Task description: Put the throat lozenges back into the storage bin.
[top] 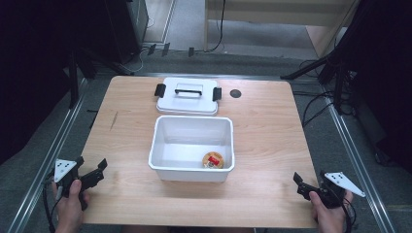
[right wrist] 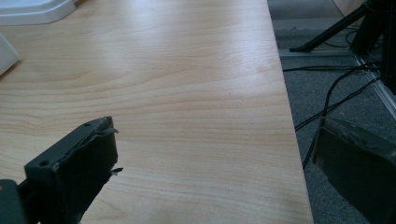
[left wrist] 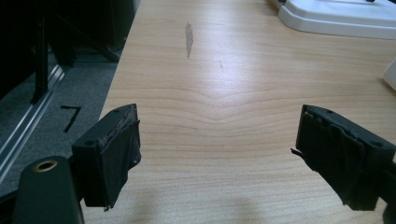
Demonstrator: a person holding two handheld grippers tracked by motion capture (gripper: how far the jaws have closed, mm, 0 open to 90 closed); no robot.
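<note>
High view: a white plastic box point(top: 192, 145) sits mid-table with a small round tin point(top: 213, 159) inside, its lid point(top: 187, 96) lying just behind. The lid looks light, stiff and smooth; its black handle point(top: 188, 91) seems the surest hold. Left gripper point(top: 91, 175) and right gripper point(top: 304, 187) rest near the corners, jaws spread, empty

A lab or test room: a bare wooden table point(top: 262, 141) stands on grey carpet point(top: 320, 145), with black stand legs point(top: 311, 68) and loose cables point(top: 316, 109) at two o'clock, metal floor rails point(top: 39, 170) at nine o'clock, and dark equipment racks point(top: 121, 24) at eleven o'clock.
</note>
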